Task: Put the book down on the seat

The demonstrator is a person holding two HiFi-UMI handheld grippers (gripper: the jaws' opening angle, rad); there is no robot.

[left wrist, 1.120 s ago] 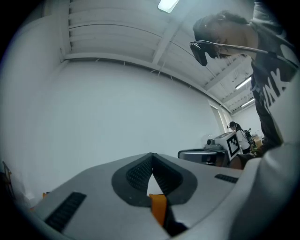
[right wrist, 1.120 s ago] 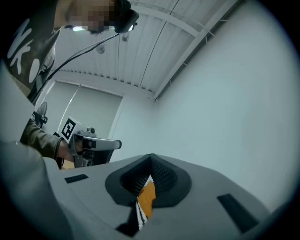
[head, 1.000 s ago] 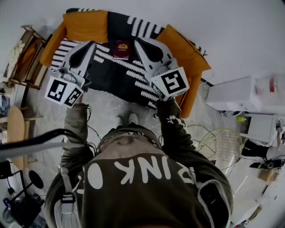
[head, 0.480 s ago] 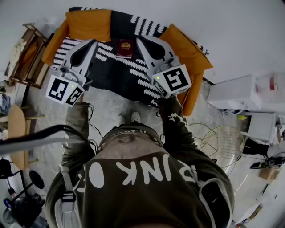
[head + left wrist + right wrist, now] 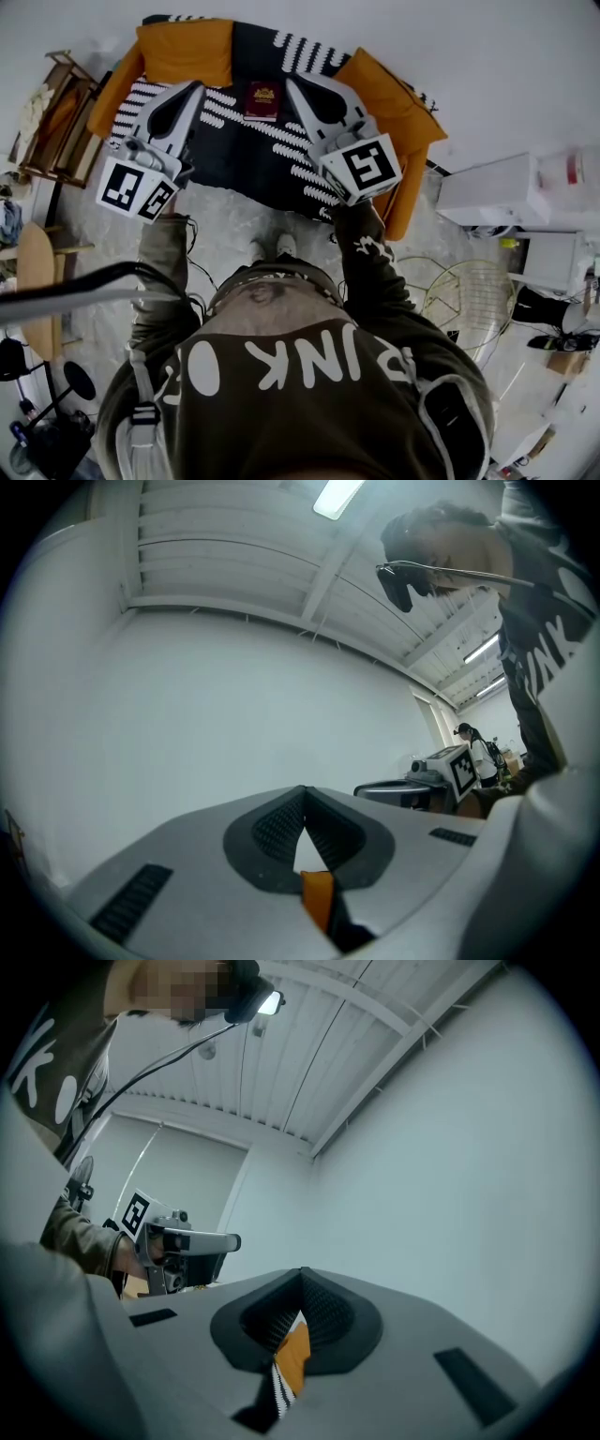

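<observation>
We've got the book (image 5: pixel 261 100) lying flat on the seat (image 5: pixel 239 159), right between our left gripper (image 5: pixel 194 87) and right gripper (image 5: pixel 292 82), both clamped shut and holding nothing.

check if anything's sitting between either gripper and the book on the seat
Nothing visible does. The book lies flat on the striped seat, seen between the left gripper and the right gripper, both shut and empty. Only seat cover shows in the gaps; the orange cushions sit off to the sides.
</observation>
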